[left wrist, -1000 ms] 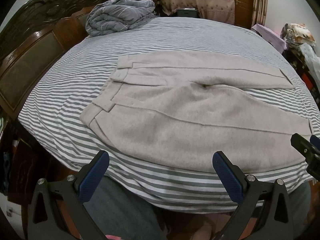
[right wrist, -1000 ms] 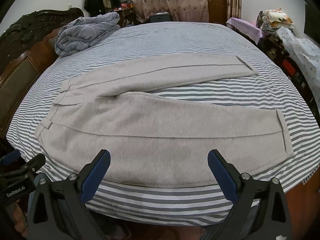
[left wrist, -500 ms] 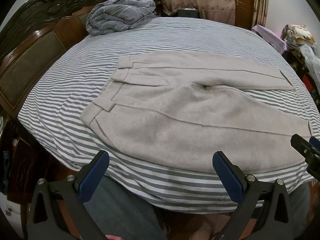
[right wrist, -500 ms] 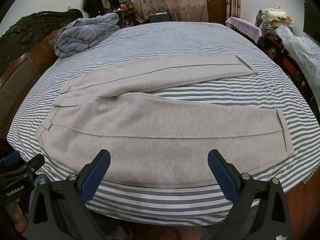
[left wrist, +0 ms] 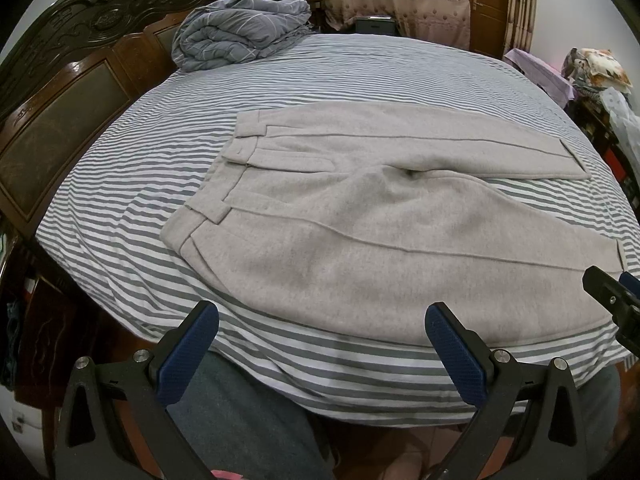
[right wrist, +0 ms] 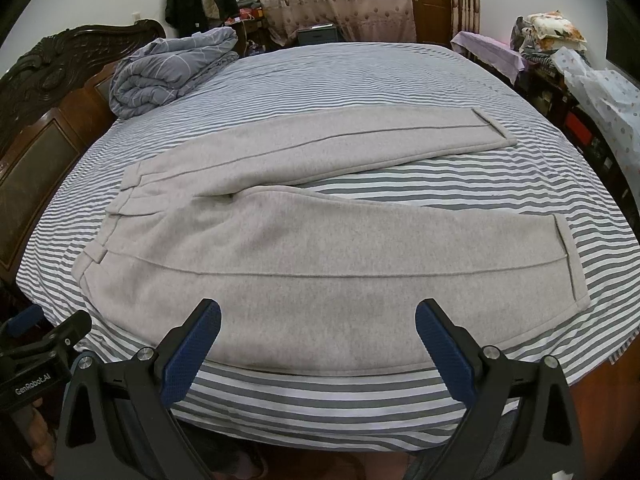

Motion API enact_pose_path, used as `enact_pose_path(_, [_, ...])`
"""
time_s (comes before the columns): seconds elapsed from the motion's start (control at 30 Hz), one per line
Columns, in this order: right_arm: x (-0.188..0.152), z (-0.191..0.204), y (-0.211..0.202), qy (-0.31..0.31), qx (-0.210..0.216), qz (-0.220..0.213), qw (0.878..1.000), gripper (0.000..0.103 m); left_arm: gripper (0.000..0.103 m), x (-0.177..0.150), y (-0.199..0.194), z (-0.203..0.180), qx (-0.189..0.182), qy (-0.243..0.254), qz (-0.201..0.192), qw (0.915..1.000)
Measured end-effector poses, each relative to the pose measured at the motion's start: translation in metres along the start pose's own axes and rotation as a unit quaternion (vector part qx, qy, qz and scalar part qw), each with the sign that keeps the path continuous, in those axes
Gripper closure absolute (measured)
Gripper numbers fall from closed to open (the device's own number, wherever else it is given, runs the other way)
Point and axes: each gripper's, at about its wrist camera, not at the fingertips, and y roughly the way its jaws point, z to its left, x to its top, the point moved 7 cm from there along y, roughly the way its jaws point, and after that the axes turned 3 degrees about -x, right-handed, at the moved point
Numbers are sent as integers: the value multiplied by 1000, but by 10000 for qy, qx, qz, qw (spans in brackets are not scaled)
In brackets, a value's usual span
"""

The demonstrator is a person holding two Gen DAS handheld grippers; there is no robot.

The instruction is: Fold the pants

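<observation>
Light grey felt-like pants (left wrist: 360, 216) lie flat on a grey-and-white striped bed (left wrist: 132, 184), legs spread rightward; left gripper (left wrist: 320, 344) and right gripper (right wrist: 318, 340) hover near, both released.

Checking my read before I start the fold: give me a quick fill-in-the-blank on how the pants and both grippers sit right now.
1. The pants lie flat on the ____ bedsheet.
2. The two legs are spread apart, and the waistband points toward the wooden ____.
3. The left gripper and the right gripper are both ____ and hold nothing.
4. A rolled grey ____ sits at the bed's far corner.

Missing words: striped; headboard; open; quilt
</observation>
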Motion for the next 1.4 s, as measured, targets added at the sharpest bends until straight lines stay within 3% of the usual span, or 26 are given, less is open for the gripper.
enact_pose_path(1.4, [-1, 3, -1, -1, 73, -15, 10000, 6, 1, -1, 7, 5, -76, 33, 52, 10000])
